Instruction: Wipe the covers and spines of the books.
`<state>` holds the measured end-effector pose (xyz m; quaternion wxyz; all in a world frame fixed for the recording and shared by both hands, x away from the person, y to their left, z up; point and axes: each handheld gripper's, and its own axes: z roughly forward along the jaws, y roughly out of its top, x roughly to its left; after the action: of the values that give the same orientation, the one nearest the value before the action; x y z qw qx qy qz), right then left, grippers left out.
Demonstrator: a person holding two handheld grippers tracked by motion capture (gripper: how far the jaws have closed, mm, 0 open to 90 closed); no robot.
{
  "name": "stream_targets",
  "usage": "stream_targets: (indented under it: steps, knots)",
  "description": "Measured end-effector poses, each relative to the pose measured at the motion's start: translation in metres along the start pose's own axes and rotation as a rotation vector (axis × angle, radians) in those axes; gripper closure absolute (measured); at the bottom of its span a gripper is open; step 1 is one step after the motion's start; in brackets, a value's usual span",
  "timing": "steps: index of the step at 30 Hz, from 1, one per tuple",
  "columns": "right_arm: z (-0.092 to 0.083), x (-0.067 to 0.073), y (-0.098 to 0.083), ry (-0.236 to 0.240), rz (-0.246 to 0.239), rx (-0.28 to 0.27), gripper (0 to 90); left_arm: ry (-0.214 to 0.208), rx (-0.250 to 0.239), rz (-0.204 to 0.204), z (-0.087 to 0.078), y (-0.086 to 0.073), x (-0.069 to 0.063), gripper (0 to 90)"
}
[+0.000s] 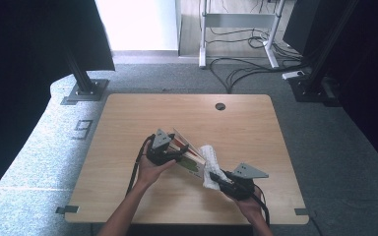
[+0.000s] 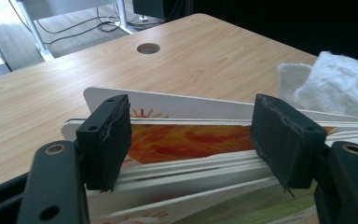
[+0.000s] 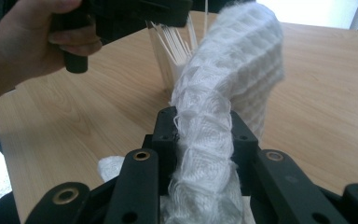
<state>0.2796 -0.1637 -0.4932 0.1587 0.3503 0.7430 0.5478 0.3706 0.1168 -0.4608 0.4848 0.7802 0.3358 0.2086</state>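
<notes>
No brand or label can be read on anything held; the one mark is a "9" (image 1: 82, 129) taped on the grey carpet (image 1: 39, 147) left of the table (image 1: 142, 110).

The book (image 2: 182, 140) is a board book with thick white pages, fanned open, its picture page orange and red with a small sun drawn at the upper edge and green lower down. In the high view it lies near the middle of the table, tilted, its far end raised. The left gripper (image 2: 191, 140) has its jaws apart, one on each side of the page stack; whether the pads press the pages I cannot tell. The left hand (image 1: 152, 169) holds it from below in the high view.

The right gripper (image 3: 204, 135) is clamped on the cloth (image 3: 223, 107) — a white waffle-weave rag that rises from between the jaws and curls over toward the book's page edges. In the high view the cloth lies just beside the book, on its right, touching it.

The table is pale wood-grain laminate with rounded corners and a round cable hole (image 1: 220, 106) near the far edge. Beyond it — cables (image 1: 246, 69) on the floor, the legs of a white desk (image 1: 236, 29), and dark stands (image 1: 81, 78) at both sides.
</notes>
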Motion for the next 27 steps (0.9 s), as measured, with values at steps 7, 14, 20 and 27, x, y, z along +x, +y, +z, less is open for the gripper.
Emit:
stream_targets:
  steps: [7, 14, 20, 27]
  knots:
    - [0.012, 0.001, 0.0, -0.028, 0.028, 0.013, 67.9, -0.001, -0.001, 0.001, 0.0, 0.0, 0.0, 29.5]
    - [0.023, 0.001, -0.011, -0.051, 0.047, 0.085, 68.0, 0.0, 0.002, 0.003, -0.001, 0.0, 0.0, 29.6]
    - [0.035, -0.002, -0.023, -0.068, 0.062, 0.165, 68.0, -0.003, 0.001, 0.001, -0.001, -0.001, 0.0, 29.7]
    - [0.048, -0.008, -0.033, -0.083, 0.075, 0.264, 67.9, -0.006, 0.0, -0.004, -0.001, -0.001, 0.0, 29.8]
